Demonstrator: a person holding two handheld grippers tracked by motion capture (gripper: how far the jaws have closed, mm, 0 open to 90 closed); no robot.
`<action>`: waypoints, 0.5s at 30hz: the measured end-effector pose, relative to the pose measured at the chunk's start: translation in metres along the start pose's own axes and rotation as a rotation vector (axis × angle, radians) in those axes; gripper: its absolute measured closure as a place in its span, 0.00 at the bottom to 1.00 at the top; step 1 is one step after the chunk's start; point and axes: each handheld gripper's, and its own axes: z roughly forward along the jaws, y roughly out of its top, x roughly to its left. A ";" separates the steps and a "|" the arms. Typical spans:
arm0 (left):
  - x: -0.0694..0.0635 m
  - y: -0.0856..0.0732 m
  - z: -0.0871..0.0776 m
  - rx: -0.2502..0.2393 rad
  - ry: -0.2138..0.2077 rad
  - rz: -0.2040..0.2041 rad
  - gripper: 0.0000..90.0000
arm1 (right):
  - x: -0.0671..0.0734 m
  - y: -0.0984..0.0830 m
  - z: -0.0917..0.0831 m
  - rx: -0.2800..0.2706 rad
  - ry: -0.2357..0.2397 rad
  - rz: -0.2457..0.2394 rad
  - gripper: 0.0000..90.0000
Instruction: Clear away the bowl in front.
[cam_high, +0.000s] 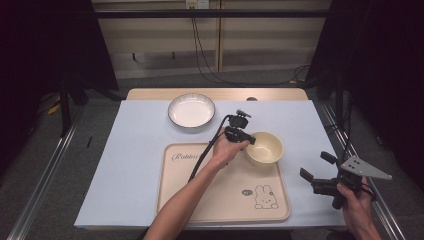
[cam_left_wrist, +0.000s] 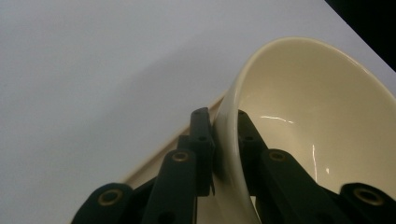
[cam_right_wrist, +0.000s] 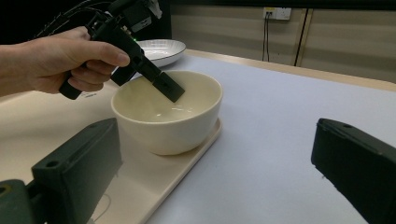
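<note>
Cream bowl (cam_high: 264, 148) sat on the far right corner of the beige rabbit tray (cam_high: 220, 200), its base inside the tray's raised edge, and everything else I could place from that bowl. At its left rim the left gripper (cam_high: 248, 141) had closed down on the wall: in the left gripper view one black jaw lay against the outside of the bowl (cam_left_wrist: 308, 116) and the other against the inside, the thin rim pinched between them with almost no gap. The right gripper view showed the same hold from across the table, the inner jaw dipping into the bowl (cam_right_wrist: 168, 116) while the person's left hand (cam_right_wrist: 60, 60) wrapped the handle. Off to the right of the bowl and nearer the person, clear of the tray, the right gripper (cam_high: 315, 167) hung above the pale blue mat (cam_high: 130, 165) with its jaws spread wide and nothing between them. Beyond the bowl, to its left, a white plate (cam_high: 191, 111) with a dark rim rested on the mat.
</note>
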 end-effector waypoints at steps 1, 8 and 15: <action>0.001 0.000 -0.001 -0.006 -0.009 -0.009 0.90 | 0.000 0.000 0.000 -0.003 -0.003 -0.003 0.02; -0.002 -0.002 -0.006 -0.043 0.025 0.027 0.69 | 0.000 0.001 -0.001 -0.007 -0.010 0.000 0.02; -0.004 -0.005 -0.012 -0.128 0.081 0.099 0.43 | -0.001 0.000 0.000 -0.006 -0.006 -0.002 0.02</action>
